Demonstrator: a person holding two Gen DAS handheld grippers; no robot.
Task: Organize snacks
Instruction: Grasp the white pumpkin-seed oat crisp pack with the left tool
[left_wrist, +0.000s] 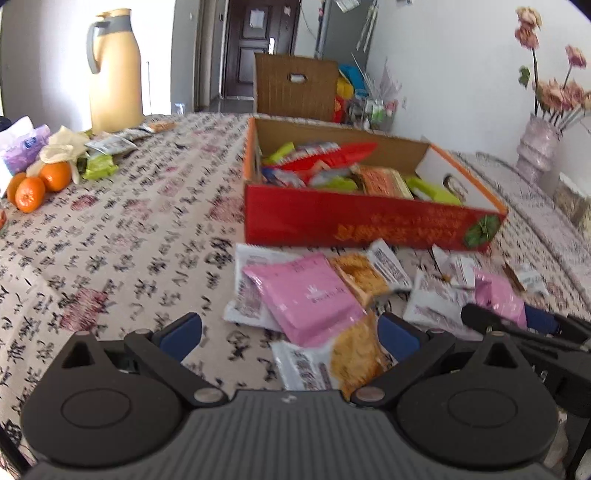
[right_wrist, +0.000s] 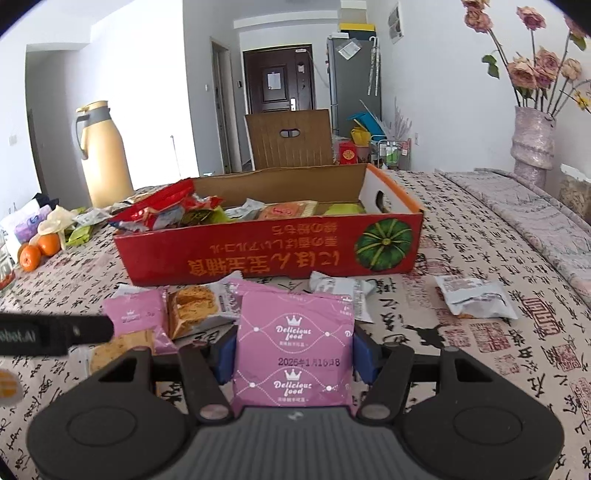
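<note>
A red cardboard box holding several snack packets stands on the table. Loose packets lie in front of it: a pink packet, orange cracker packets and white packets. My left gripper is open, its blue pads either side of the pile just above the pink and orange packets. My right gripper is shut on a pink "Delicious food" packet, held upright in front of the box. The right gripper also shows in the left wrist view, and the left gripper's finger in the right wrist view.
A beige thermos jug, oranges, tissues and more snack packets lie at the far left. A vase with dried roses stands at the far right. A brown chair back is behind the table.
</note>
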